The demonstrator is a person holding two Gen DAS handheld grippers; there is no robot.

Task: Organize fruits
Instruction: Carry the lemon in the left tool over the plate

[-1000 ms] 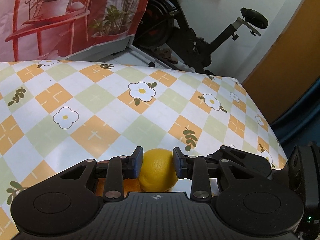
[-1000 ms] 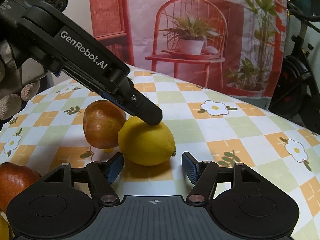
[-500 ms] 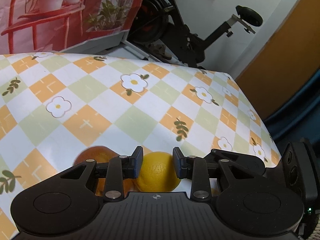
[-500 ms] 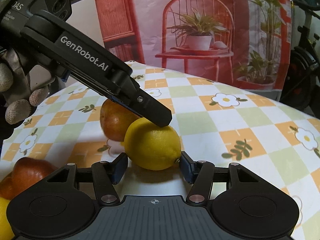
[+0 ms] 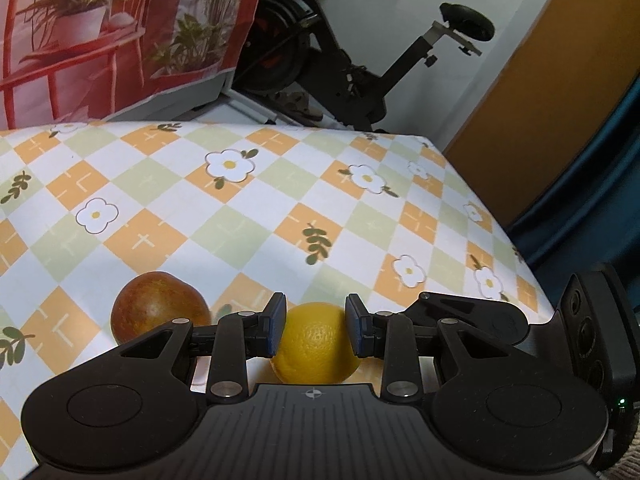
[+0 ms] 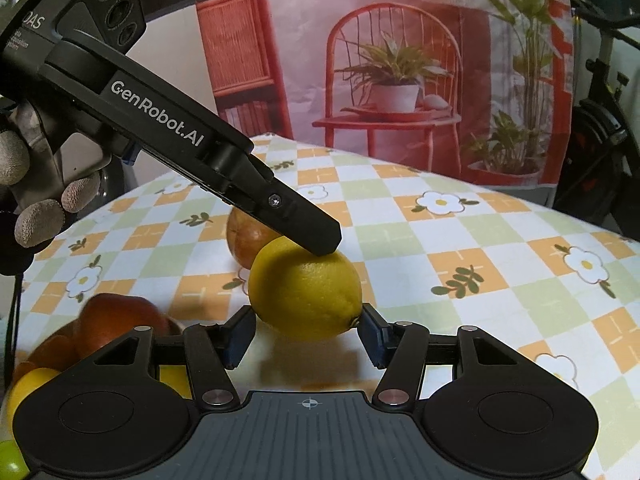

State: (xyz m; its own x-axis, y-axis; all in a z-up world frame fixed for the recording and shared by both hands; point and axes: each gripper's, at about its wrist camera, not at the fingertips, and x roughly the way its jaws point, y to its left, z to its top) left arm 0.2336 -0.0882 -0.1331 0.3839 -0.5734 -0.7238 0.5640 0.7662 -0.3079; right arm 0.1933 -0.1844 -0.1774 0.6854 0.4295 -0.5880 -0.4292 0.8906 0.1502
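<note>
While pinching the lemon (image 5: 316,344) tight between two blue pads, held the left claw (image 5: 316,330) low over the desk (image 5: 240,232), most likely to stop the round fruit from rolling away. Could not tell whether the lemon sat on the desk or hung just above it.

Had the right claw (image 6: 306,334) spread wide, with one pad on each side of the same lemon, very close but seemingly not squeezing. Looked like a pass from one claw to the other, or a bit of steadying.

Left a brown-red fruit (image 5: 160,306) just behind the lemon on the flowery checked cloth. Left a red fruit (image 6: 116,320) and a yellow fruit (image 6: 28,388) bunched together beside the right claw, maybe as the pile to sort. Gripped the left tool with a gloved hand (image 6: 40,200).
</note>
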